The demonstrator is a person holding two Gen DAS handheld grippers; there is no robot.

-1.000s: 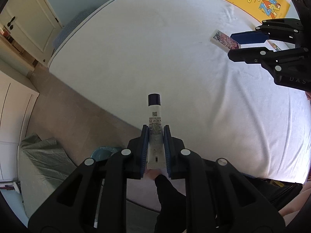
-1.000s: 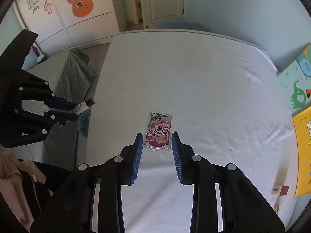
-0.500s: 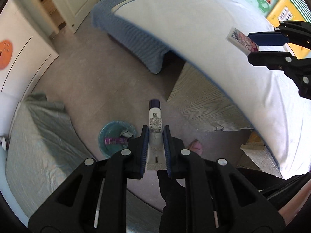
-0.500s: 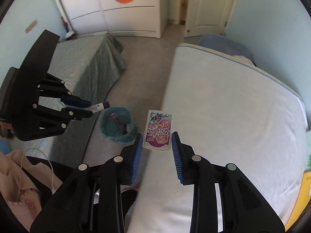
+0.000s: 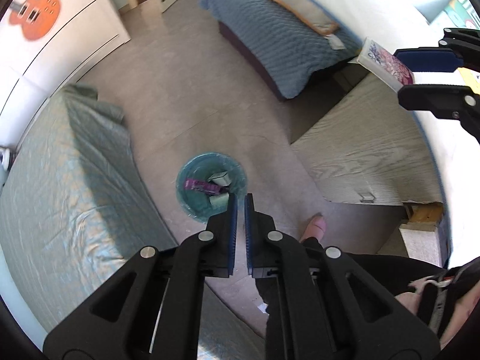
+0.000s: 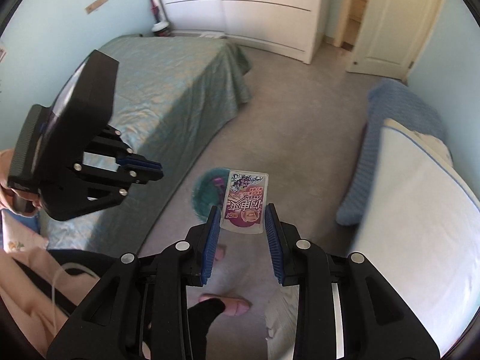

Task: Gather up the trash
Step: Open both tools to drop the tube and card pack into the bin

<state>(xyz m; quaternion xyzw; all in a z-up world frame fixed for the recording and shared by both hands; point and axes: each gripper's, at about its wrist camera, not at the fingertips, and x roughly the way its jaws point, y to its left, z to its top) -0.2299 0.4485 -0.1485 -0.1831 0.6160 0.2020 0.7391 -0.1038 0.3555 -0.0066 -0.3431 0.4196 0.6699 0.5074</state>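
Observation:
A teal trash bin (image 5: 210,190) stands on the floor and holds a purple wrapper and small boxes. My left gripper (image 5: 241,201) hangs just above its right rim, jaws nearly together and empty. My right gripper (image 6: 242,213) is shut on a flat purple-and-white snack packet (image 6: 245,202) and holds it in the air over the bin (image 6: 207,192). The packet also shows in the left wrist view (image 5: 387,64) at the upper right.
A green-covered bed (image 5: 60,180) lies left of the bin. The white mattress on its wooden base (image 5: 375,150) and a blue quilt (image 5: 285,39) lie to the right. White wardrobes (image 6: 264,9) and a door (image 6: 387,21) stand at the back. A person's foot (image 5: 315,228) is near the bin.
The white tube has left my left gripper, which now stands nearly shut and empty above the bin. Both grippers have swung from the mattress to over the floor and bin.

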